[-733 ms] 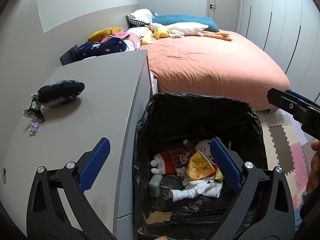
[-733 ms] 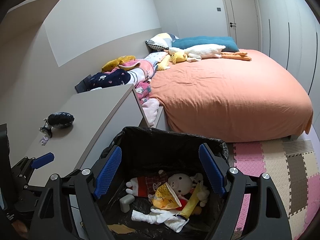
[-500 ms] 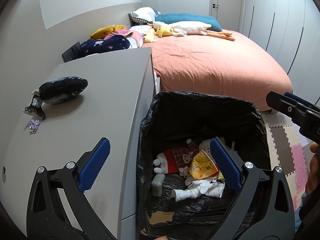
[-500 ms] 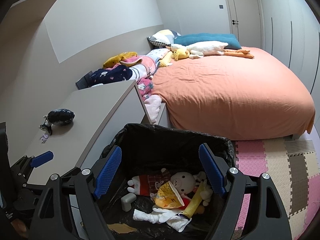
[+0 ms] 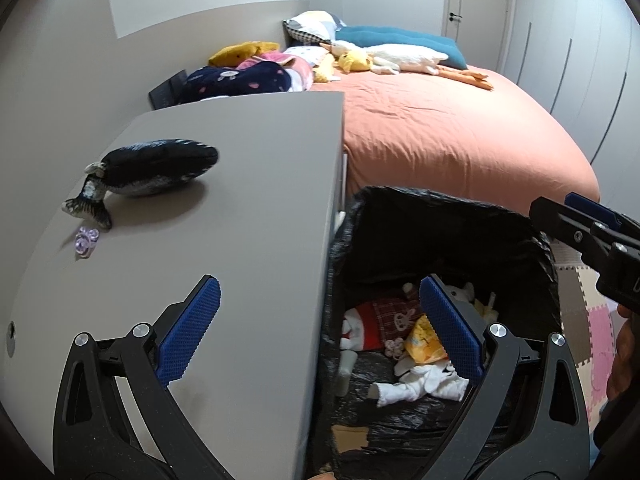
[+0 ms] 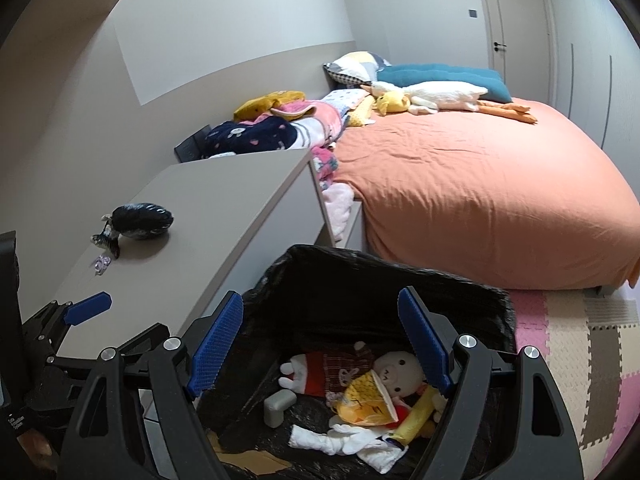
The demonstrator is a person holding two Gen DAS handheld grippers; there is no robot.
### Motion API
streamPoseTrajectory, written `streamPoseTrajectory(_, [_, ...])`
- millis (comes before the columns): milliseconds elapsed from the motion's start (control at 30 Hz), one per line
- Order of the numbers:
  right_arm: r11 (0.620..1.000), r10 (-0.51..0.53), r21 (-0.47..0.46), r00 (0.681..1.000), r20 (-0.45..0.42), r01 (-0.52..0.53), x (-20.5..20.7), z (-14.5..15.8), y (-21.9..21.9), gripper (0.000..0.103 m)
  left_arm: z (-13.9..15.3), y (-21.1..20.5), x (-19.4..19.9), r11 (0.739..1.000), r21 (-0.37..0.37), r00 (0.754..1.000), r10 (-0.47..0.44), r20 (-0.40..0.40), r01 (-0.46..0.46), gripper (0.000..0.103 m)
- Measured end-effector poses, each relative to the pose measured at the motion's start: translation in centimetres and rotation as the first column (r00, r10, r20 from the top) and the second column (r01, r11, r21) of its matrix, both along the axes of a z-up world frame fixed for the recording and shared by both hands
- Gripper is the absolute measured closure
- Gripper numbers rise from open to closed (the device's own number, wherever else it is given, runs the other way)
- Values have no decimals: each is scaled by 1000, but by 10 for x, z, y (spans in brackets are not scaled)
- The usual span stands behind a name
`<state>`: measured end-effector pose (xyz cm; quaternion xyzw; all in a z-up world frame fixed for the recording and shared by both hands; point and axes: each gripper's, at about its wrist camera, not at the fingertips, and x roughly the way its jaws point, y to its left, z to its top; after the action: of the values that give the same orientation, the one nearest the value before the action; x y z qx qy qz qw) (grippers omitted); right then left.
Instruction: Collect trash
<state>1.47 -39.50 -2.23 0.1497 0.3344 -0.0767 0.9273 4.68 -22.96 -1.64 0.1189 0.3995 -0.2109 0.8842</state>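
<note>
A bin lined with a black bag (image 5: 440, 216) (image 6: 360, 264) stands between the grey cabinet and the bed. In it lie a plush doll (image 6: 396, 368), a yellow wrapper (image 6: 364, 400), a white cloth (image 6: 348, 440) and a grey block (image 6: 278, 402). On the cabinet top (image 5: 260, 200) rest a dark fish-shaped soft item (image 5: 156, 168) (image 6: 140, 216) and a small purple piece (image 5: 86, 240) (image 6: 100, 264). My left gripper (image 5: 318, 286) hangs open and empty, astride the cabinet's edge and the bin. Over the bin my right gripper (image 6: 320, 298) stands open, nothing between its fingers.
An orange bed (image 6: 480, 200) with pillows, plush toys and piled clothes fills the back right. Foam floor mats (image 6: 580, 352) lie right of the bin. A closed door (image 6: 516, 20) and wardrobe fronts line the far wall. A hand (image 5: 624, 352) shows at the right edge.
The left gripper has swung left over the cabinet top, so the fish-shaped item looks nearer and the bin sits further right. The right gripper has barely moved. Both stay open.
</note>
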Motion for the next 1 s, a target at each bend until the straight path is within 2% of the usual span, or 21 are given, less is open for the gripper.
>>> streamPoseTrajectory(633, [987,163,1,987,-9,-163,74,7,76,23,9,79,46,991,-5,991,134,26,-134,7])
streamPoseTrajectory(1000, [971,238,-25,971,-27,-238,115,7,122,23,4,138,74,968,-51,969,247,12,-246,7])
